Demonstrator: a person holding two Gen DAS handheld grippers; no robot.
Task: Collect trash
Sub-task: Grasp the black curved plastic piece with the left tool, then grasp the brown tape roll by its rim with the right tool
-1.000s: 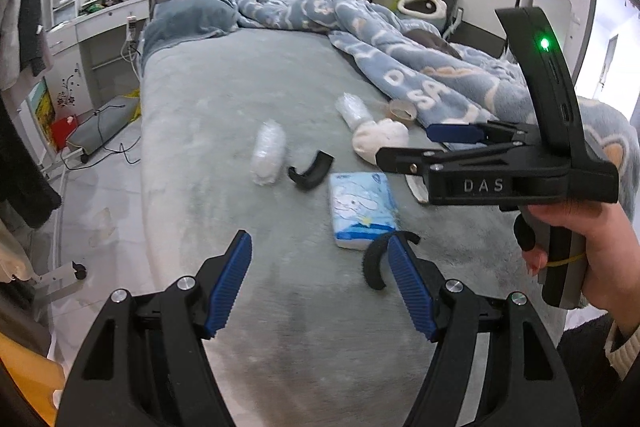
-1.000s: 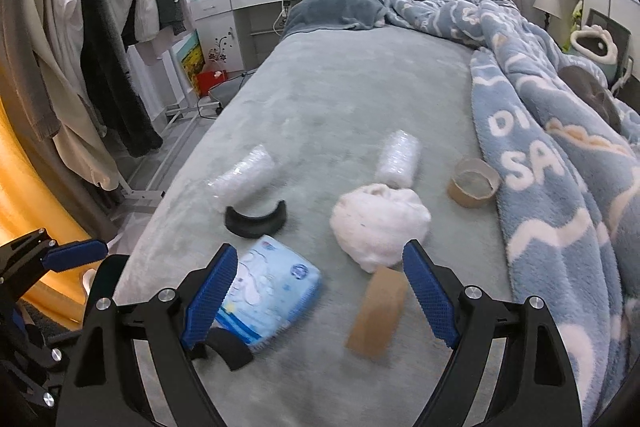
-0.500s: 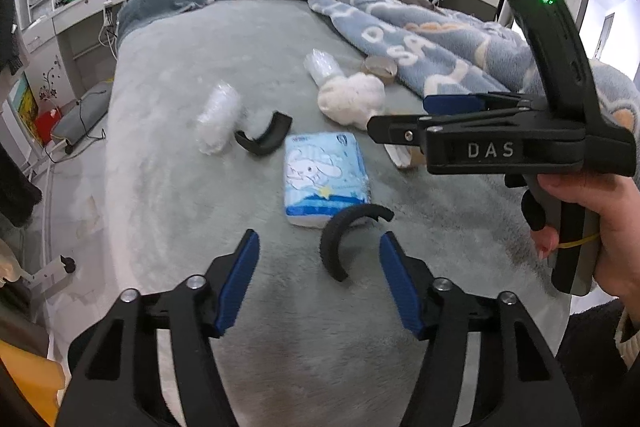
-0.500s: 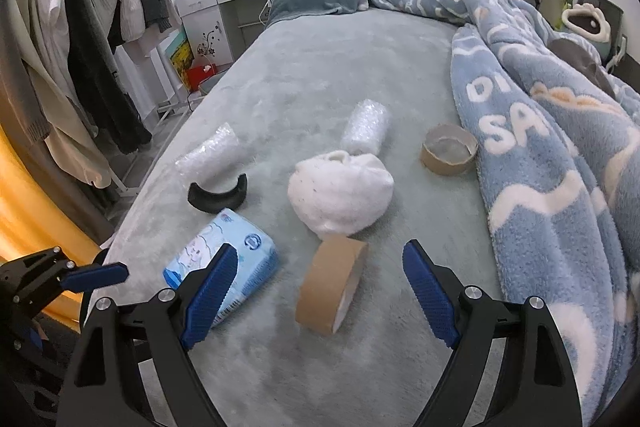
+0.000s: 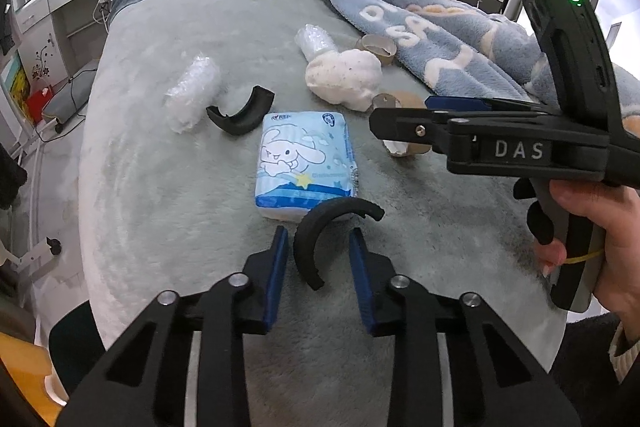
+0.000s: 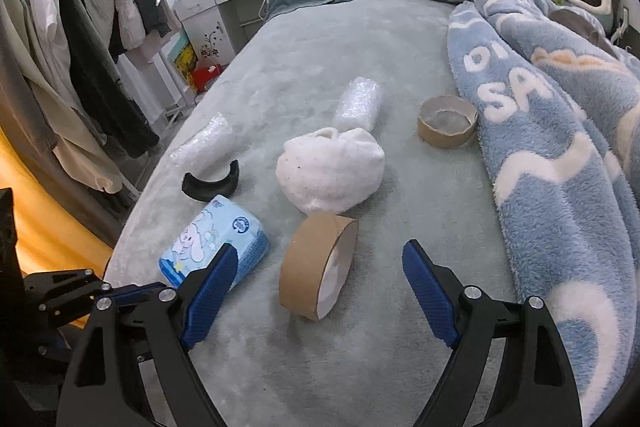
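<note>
A black curved plastic piece point(image 5: 316, 239) lies on the grey bed point(image 5: 180, 207), between the blue pads of my left gripper point(image 5: 320, 263). The jaws are closing, with small gaps still showing on both sides. My right gripper point(image 6: 320, 291) is wide and closing slightly. A brown cardboard tape core point(image 6: 316, 267) stands on edge between its tips, untouched. A blue tissue pack point(image 5: 306, 163), a white fluffy ball point(image 6: 330, 171), two bubble-wrap rolls point(image 5: 194, 91) point(image 6: 358, 103), a second black curved piece point(image 5: 242, 113) and a cardboard ring point(image 6: 446, 125) lie further up the bed.
A blue patterned blanket point(image 6: 560, 167) is heaped along the bed's right side. Hanging clothes point(image 6: 80, 47) and a white dresser point(image 6: 224, 3) stand left of the bed. A hand point(image 5: 600, 239) holds the right gripper point(image 5: 400, 119) just right of my left one.
Both grippers came lower and closer to the bed. The left jaws narrowed around the near black curved piece. The cardboard tape core now sits between the right gripper's tips.
</note>
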